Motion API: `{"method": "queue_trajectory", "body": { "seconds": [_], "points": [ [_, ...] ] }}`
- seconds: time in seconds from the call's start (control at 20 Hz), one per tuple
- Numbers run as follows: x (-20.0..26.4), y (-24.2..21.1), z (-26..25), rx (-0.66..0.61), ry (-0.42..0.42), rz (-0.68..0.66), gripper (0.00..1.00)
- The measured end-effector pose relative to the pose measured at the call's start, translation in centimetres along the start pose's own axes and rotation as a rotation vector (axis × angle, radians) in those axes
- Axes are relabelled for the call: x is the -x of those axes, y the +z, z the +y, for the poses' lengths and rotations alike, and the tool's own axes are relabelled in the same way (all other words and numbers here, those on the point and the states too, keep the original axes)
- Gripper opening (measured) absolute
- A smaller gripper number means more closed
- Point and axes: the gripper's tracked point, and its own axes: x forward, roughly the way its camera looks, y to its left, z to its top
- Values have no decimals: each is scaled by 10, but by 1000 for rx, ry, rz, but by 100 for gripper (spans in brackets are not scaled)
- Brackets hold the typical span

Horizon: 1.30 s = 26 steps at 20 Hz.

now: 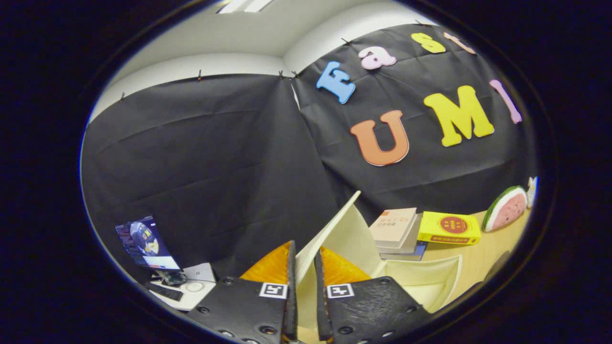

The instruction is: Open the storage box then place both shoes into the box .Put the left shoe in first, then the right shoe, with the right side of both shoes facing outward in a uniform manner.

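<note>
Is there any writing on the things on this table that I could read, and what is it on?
Nothing is readable.
Tan book: cover print too small.
Yellow book: red round emblem and print, blurred.
Hand-held gripper, fingers closed on the raised storage box lid: square black-and-white pattern tags, no words.

the storage box lid (334, 229) stands up between the gripper (306, 267) fingers. beyond the box (430, 279), a book stack (397, 229) sits on the table (483, 258), with another book (449, 228) and a watermelon slice (504, 208) to its right. a screen (146, 243) is off left.
</note>
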Motion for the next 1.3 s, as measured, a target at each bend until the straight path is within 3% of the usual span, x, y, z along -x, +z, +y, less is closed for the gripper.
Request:
{"method": "queue_trajectory", "body": {
  "seconds": [0.25, 0.4, 0.6, 0.95, 1.3],
  "points": [
    [-19, -30, 51, 190, 109, 33, 98],
    [-7, -34, 69, 242, 130, 7, 97],
    [11, -24, 52, 255, 81, -36, 98],
    [81, -4, -63, 239, -158, -65, 97],
    [199, -9, -231, 255, -457, -15, 97]
  ]
}}
